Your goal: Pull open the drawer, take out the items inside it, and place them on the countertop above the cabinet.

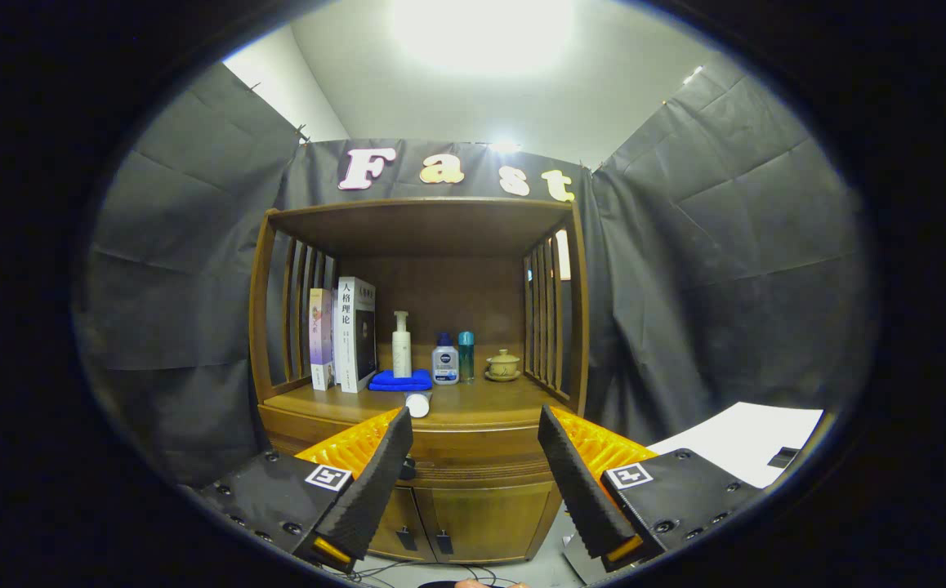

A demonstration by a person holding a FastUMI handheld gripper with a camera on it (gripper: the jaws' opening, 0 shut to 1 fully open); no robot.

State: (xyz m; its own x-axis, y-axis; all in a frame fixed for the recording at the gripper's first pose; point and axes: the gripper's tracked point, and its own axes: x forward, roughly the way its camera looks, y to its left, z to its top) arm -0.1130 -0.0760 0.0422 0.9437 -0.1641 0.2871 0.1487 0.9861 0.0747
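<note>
hand-held gripper (473, 482): fingers spread wide, holding nothing, well back from the cabinet
drawer (473, 457): looks closed, under the table (489, 406) top, straight ahead between the fingers
risk: a careless drop-off could knock the white tube (417, 404) lying at the front edge
clutter: books (354, 345), blue cloth (399, 380), pump bottle (401, 345), two small bottles (445, 359), lidded teacup (503, 363) crowd the back
</note>
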